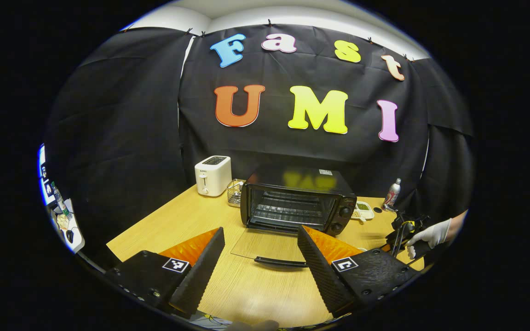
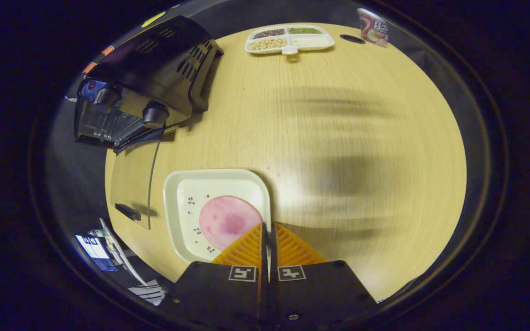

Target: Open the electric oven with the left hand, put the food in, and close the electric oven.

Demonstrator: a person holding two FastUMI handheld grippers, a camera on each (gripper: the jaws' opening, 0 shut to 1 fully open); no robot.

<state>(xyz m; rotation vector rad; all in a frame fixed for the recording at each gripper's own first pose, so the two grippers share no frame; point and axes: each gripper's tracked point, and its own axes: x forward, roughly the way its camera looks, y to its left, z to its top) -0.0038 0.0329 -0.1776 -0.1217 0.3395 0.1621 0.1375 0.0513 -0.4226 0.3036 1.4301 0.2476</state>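
Observation:
The black electric oven [image 1: 299,202] stands mid-table with its glass door [image 1: 265,243] folded down flat, handle [image 1: 279,262] toward me and the wire rack inside bare. My left gripper [image 1: 260,230] hovers open just in front of that door, holding nothing. In the right gripper view, my right gripper [image 2: 267,225] is shut on the right rim of a white plate [image 2: 200,188] carrying a round pink slice of meat [image 2: 228,220]. The oven [image 2: 154,69] lies up and to the left of the plate. A gloved hand [image 1: 430,234] holds the right gripper [image 1: 400,230] at the table's right side.
A white toaster [image 1: 213,174] and a wire basket [image 1: 236,191] stand left of the oven. A divided snack tray [image 2: 288,39], a cup [image 2: 373,27] and a can [image 1: 392,193] sit at the far right. Bare wooden tabletop [image 2: 361,138] spreads right of the plate.

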